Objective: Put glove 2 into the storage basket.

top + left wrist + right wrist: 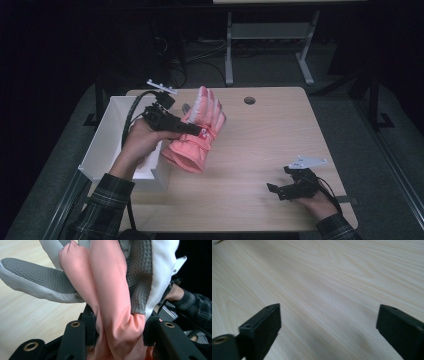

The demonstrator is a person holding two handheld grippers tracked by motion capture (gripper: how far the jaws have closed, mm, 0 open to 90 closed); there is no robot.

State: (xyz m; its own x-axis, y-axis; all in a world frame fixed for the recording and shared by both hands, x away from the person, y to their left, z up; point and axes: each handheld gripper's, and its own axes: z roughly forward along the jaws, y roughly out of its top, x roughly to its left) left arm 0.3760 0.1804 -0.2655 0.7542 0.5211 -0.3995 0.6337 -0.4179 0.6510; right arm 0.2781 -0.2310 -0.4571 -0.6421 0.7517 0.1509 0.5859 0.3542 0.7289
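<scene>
A pink and white winter glove [200, 131] hangs above the left part of the wooden table [280, 140], its fingers pointing up and away. My left gripper [199, 131] is shut on its middle. In the left gripper view the pink fabric [112, 302] is bunched between the two black jaws, with the grey textured palm [37, 275] and white edging beside it. My right gripper [274, 189] rests low over the table near the front right edge, open. Nothing but bare wood [327, 290] lies between its jaws in the right gripper view.
A white open box [117, 137] stands at the table's left edge, right beside the held glove. A round cable hole [249, 100] sits near the table's far edge. Another table's legs [229, 55] and cables lie on the floor beyond.
</scene>
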